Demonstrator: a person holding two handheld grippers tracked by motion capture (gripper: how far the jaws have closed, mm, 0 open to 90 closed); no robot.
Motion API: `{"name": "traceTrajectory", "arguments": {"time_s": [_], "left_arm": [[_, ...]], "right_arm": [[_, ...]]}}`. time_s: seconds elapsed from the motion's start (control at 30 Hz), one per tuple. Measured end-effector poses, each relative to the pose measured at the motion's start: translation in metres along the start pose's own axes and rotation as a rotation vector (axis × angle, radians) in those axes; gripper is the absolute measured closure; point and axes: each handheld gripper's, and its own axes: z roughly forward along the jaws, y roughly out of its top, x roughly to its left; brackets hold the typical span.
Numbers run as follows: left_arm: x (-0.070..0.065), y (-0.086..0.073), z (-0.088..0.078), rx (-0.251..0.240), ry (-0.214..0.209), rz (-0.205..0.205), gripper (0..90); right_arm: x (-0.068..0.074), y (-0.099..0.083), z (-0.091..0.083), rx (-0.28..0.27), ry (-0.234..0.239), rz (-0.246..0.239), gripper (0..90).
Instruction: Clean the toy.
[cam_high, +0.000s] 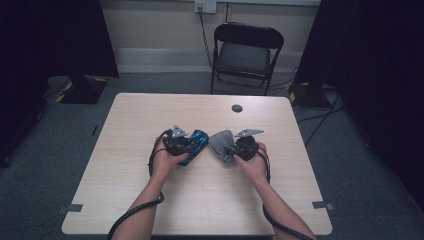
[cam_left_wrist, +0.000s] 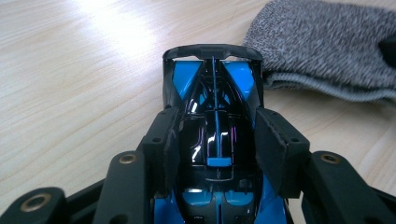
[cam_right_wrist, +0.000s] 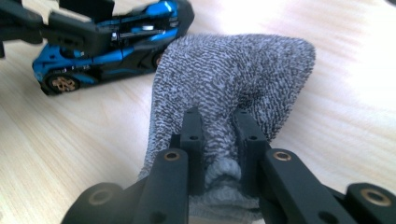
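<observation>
**Car in one claw, sock in the other**

A pale wooden table (cam_high: 200, 200) sits in a dim room, with a folding chair (cam_high: 245, 52) beyond its far edge.

My left gripper (cam_left_wrist: 212, 140) clamps a black-and-blue toy car (cam_left_wrist: 212, 107) by its flanks, the pads pressing on both sides of the cabin, with its far end pointing at the sock. I take that side grip so the car stays level and steady, with the wheels free. My right gripper (cam_right_wrist: 219, 135) has narrowed onto a bunched fold of a grey sock (cam_right_wrist: 233, 74), pinching the knit near its edge while the rest drapes forward onto the table. Holding it by one layer should help open it towards the car, I judge.

The car sits just beside the sock, at mid-table, perhaps touching it.

In the high view both my forearms angle in from the near edge, my left hand (cam_high: 167, 160) and right hand (cam_high: 255, 165) low over the wood, the claws turned towards each other.
</observation>
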Motion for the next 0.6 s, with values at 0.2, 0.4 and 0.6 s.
{"name": "traceTrajectory", "arguments": {"time_s": [0.2,0.4,0.6], "left_arm": [[0.001,-0.001,0.000,-0.009,-0.010,-0.004,51.3],[0.001,-0.001,0.001,-0.013,-0.011,-0.007,51.3],[0.001,-0.001,0.001,-0.017,-0.013,-0.005,51.3]], "right_arm": [[0.008,-0.006,0.009,0.025,0.021,-0.013,77.3],[0.015,-0.006,0.010,0.050,0.039,-0.030,77.3],[0.021,-0.008,0.008,0.056,0.070,-0.046,77.2]]}}
